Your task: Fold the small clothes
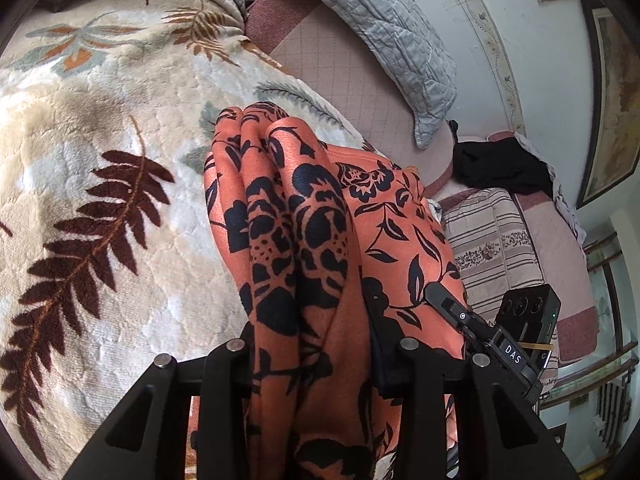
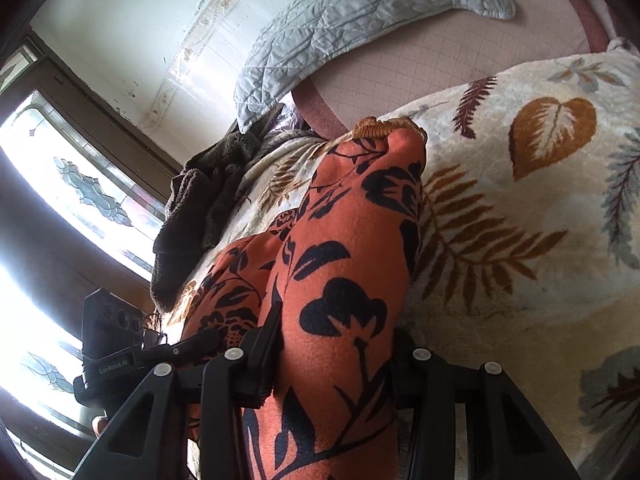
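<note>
Between both grippers (image 1: 316, 364) (image 2: 336, 364), bunched orange garment (image 1: 296, 216) (image 2: 352, 240).

Centre of the frame: we hold an orange garment (image 2: 352, 264) with black floral print, bunched between our right gripper (image 2: 332, 364) fingers. Lower left: our left gripper (image 2: 192, 344), at the same cloth. Right: leaf-patterned fleece blanket (image 2: 520, 200). Top: grey quilted pillow (image 2: 340, 20). Left: dark brown towel (image 2: 192, 208), window (image 2: 60, 184).
</note>
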`<act>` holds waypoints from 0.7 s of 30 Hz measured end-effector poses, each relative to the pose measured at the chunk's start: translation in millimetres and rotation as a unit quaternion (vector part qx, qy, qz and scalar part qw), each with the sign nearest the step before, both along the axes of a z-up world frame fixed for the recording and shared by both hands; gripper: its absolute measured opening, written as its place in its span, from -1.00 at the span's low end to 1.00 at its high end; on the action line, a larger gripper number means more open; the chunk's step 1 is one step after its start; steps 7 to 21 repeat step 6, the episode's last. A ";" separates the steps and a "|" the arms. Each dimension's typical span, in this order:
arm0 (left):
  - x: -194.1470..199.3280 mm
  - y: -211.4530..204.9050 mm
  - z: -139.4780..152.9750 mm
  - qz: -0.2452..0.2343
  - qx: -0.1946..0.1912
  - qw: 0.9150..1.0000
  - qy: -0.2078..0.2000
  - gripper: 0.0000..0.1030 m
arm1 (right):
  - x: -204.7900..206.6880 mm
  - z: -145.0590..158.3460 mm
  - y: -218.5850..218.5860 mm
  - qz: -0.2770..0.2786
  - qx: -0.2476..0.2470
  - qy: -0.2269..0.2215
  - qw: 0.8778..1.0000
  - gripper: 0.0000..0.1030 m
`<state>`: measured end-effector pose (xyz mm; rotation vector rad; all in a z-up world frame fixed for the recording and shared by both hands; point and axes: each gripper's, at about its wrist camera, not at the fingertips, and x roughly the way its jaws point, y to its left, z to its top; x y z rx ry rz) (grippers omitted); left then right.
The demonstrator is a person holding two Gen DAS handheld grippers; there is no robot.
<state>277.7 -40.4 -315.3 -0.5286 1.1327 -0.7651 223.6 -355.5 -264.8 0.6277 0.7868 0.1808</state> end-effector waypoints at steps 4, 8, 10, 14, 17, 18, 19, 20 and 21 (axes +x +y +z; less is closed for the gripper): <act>-7.1 -15.9 8.3 -0.010 0.003 1.000 -0.024 -0.26 | -12.6 11.8 -12.3 -0.002 -0.018 -0.019 1.000 -0.15; -10.1 -24.2 10.9 -0.017 0.005 0.999 -0.032 -0.26 | -18.9 15.6 -18.9 -0.004 -0.025 -0.025 0.999 -0.15; -10.1 -24.2 10.9 -0.017 0.005 0.999 -0.032 -0.26 | -18.9 15.6 -18.9 -0.004 -0.025 -0.025 0.999 -0.15; -10.1 -24.2 10.9 -0.017 0.005 0.999 -0.032 -0.26 | -18.9 15.6 -18.9 -0.004 -0.025 -0.025 0.999 -0.15; -10.1 -24.2 10.9 -0.017 0.005 0.999 -0.032 -0.26 | -18.9 15.6 -18.9 -0.004 -0.025 -0.025 0.999 -0.15; -10.1 -24.2 10.9 -0.017 0.005 0.999 -0.032 -0.26 | -18.9 15.6 -18.9 -0.004 -0.025 -0.025 0.999 -0.15; -10.1 -24.2 10.9 -0.017 0.005 0.999 -0.032 -0.26 | -18.9 15.6 -18.9 -0.004 -0.025 -0.025 0.999 -0.15; -10.1 -24.2 10.9 -0.017 0.005 0.999 -0.032 -0.26 | -18.9 15.6 -18.9 -0.004 -0.025 -0.025 0.999 -0.15; -10.1 -24.2 10.9 -0.017 0.005 0.999 -0.032 -0.26 | -18.9 15.6 -18.9 -0.004 -0.025 -0.025 0.999 -0.15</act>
